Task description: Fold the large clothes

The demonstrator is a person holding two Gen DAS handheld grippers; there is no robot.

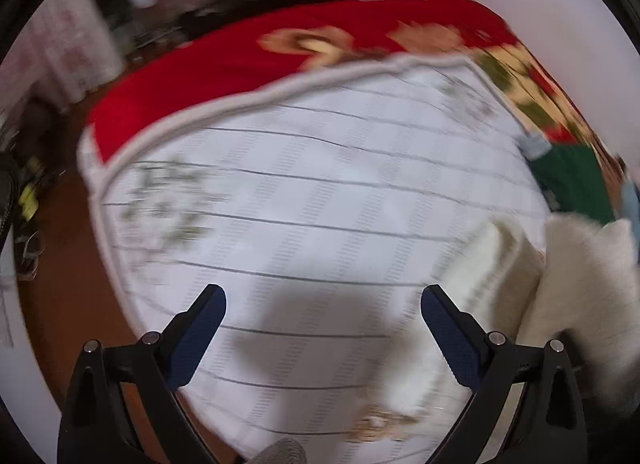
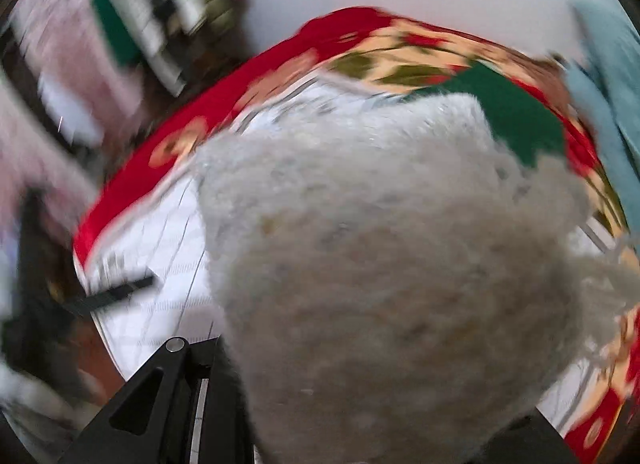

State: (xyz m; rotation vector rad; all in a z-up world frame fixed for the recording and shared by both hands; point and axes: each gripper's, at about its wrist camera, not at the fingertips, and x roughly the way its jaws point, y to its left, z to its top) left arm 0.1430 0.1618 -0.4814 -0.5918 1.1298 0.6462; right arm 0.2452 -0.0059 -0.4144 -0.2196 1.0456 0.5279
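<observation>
- Fluffy cream garment (image 2: 384,256) fills most of the right wrist view, bunched right up against the lens; its pile looks woolly and off-white with faint beige flecks, and the whole frame is motion-blurred. It covers the right gripper (image 2: 360,416) from the lower centre up, so only the black frame at the lower left of the frame shows; the fingers are hidden and I cannot tell whether that gripper is closed on the cloth.
- White quilted cover (image 1: 312,203) with thin dark stitched lines and faint green leaf prints spreads across the middle of the left wrist view, edged by a pale piped border. The same cover shows at the left of the right wrist view, under the garment.
- Red blanket (image 1: 224,63) with cream and olive floral patches lies beneath the quilted cover, showing along the upper part of both frames.
- In the left wrist view the garment (image 1: 576,288) sits at the right edge, lying in soft folds on the quilted cover.
- Green cloth (image 1: 572,179) lies at the right edge, just above the garment.
- Left gripper (image 1: 323,304) hovers at the bottom of its frame, its blue-padded fingers (image 1: 196,340) spread wide apart with nothing between them.
</observation>
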